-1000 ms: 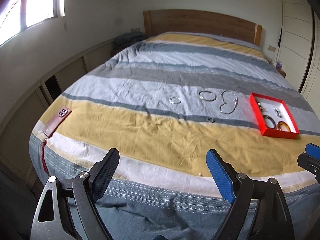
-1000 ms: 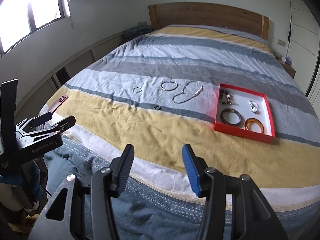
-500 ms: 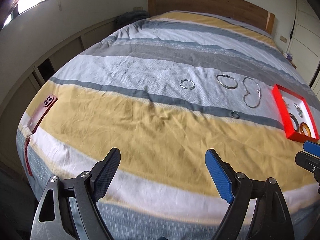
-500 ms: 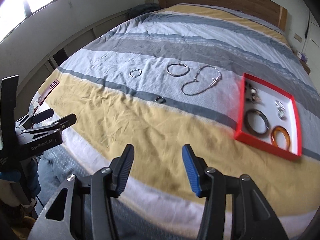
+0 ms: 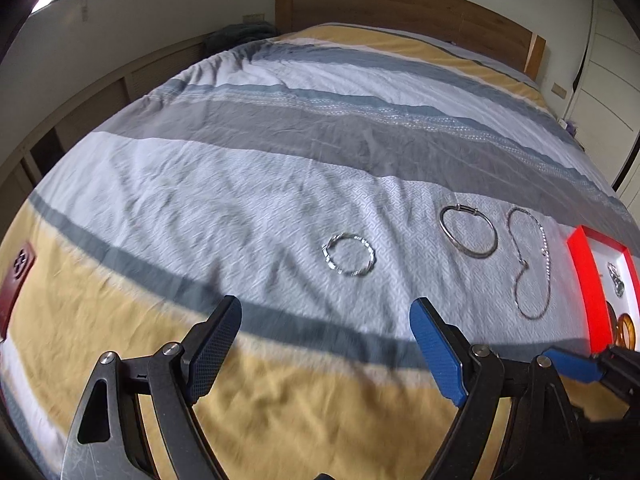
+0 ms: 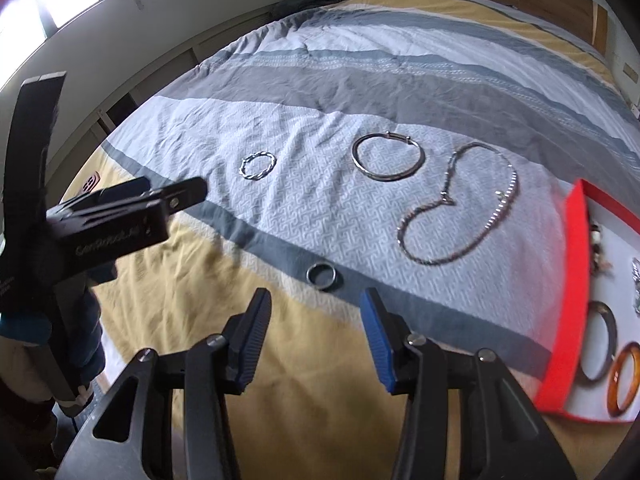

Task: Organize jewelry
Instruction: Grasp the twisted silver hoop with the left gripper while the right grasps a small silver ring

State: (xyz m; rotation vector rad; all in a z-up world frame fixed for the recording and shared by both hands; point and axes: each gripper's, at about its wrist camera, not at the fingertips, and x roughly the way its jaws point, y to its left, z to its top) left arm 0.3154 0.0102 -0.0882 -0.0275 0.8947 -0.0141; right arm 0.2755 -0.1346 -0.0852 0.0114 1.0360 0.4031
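Note:
Loose jewelry lies on a striped bed: a twisted silver bracelet (image 5: 349,255) (image 6: 258,166), a plain silver bangle (image 5: 468,230) (image 6: 387,157), a silver chain necklace (image 5: 530,264) (image 6: 460,204) and a small ring (image 6: 321,275). A red tray (image 5: 588,280) (image 6: 566,300) at the right holds a dark bangle (image 6: 600,342), an amber bangle (image 6: 622,378) and small pieces. My left gripper (image 5: 326,346) is open and empty just short of the twisted bracelet. My right gripper (image 6: 316,340) is open and empty, right in front of the ring.
The bed has a wooden headboard (image 5: 400,4) at the far end. A dark red phone case (image 5: 16,276) lies at the bed's left edge. Low cabinets (image 5: 100,100) run along the left wall. The left gripper's body (image 6: 112,220) shows at the left of the right wrist view.
Both grippers have moved forward and lower over the bed, closer to the jewelry. The ring now sits just ahead of my right gripper. Both stay open.

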